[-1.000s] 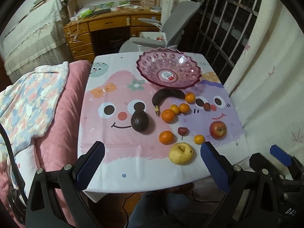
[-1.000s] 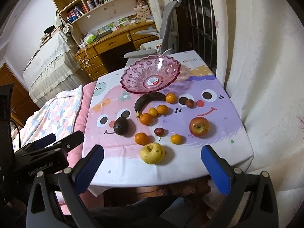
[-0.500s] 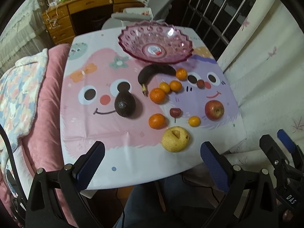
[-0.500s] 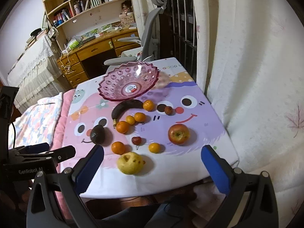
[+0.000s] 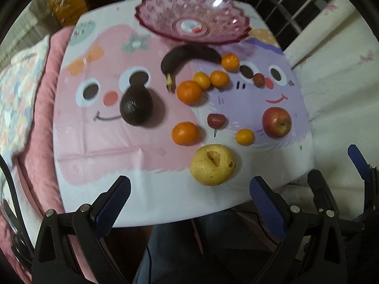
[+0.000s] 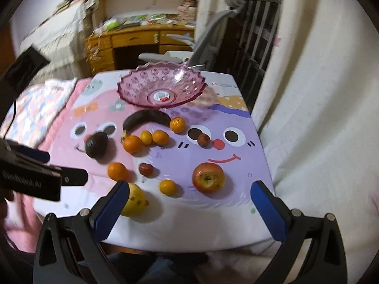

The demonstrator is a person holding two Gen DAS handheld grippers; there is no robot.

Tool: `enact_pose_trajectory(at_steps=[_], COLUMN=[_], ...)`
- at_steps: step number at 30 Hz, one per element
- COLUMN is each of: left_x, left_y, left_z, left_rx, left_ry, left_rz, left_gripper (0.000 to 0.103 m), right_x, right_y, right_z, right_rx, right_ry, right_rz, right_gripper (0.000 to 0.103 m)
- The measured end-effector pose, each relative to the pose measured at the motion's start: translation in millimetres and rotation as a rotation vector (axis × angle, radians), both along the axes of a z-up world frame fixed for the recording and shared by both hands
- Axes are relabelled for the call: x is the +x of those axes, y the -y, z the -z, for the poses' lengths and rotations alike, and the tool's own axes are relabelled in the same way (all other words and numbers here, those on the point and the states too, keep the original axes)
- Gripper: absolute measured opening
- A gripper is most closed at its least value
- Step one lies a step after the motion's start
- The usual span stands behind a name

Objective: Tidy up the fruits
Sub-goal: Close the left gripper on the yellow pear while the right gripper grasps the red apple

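Now both grippers, left (image 5: 189, 203) and right (image 6: 189, 203), hang low in frame with jaws spread, holding nothing, while the fruits lie mid-frame below the bowl (image 5: 165, 27), pear (image 5: 212, 164) lowest.

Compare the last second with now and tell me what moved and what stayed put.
Both hand-held grippers came forward and lower over the table: the left hand-held gripper toward the pear, the right hand-held gripper toward the apple. Both remain open and empty; nothing was grasped. All the fruit lies where it was, and the bowl is still empty.
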State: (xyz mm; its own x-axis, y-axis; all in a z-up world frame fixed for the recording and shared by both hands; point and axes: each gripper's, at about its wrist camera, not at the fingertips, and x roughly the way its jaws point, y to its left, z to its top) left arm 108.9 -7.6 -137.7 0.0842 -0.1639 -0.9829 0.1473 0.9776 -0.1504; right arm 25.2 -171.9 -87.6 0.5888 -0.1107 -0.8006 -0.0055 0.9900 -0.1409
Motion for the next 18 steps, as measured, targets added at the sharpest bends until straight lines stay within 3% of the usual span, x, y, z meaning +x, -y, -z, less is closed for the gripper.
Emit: enact_pose_trajectory(at_steps=[10, 18], left_x=[5, 10], left_y=[16, 33], left_z=[67, 105], left_rx=[-0.012, -0.020], left_ry=[-0.187, -0.274], left_rz=[-0.208, -0.300], left_gripper=[0.099, 0.099], right_x=[35, 56], right_y=[34, 60], right_z=[66, 107], right_rx=[-0.120, -0.106], right_ry=[-0.051, -0.117], right_rz=[-0.194, -0.264], right_gripper=[0.102, 0.101])
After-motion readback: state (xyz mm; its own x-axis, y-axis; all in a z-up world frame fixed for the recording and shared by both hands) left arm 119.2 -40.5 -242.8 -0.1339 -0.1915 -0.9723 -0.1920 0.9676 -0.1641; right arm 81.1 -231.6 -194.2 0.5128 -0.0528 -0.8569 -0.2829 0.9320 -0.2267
